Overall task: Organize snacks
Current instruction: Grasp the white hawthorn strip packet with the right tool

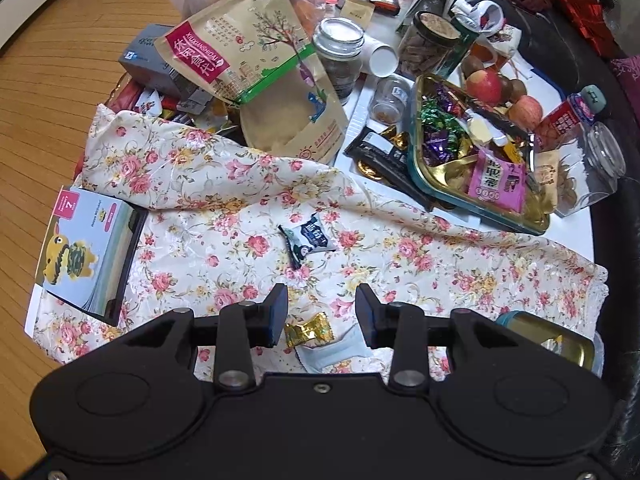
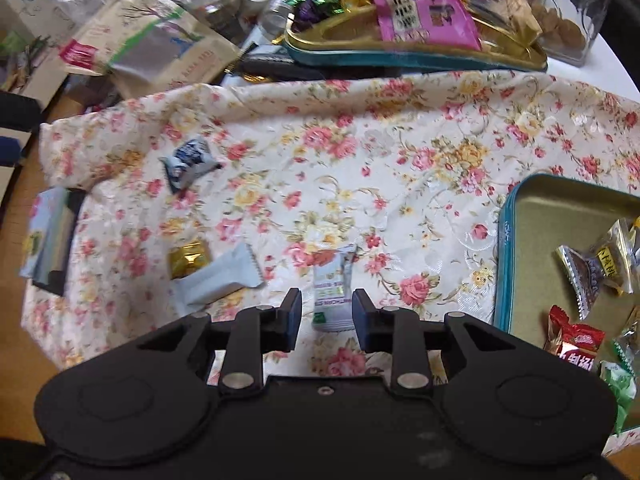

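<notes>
On the floral cloth, four wrapped snacks await you; the tin tray holds several; both grippers gape, empty.

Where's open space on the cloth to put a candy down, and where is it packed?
Free: the cloth between the blue-white candy and the near tin, and that tin's bare far corner. Crowded: the far tray with bags and jars behind it; the gold candy and grey wrapper lie near-left.
</notes>
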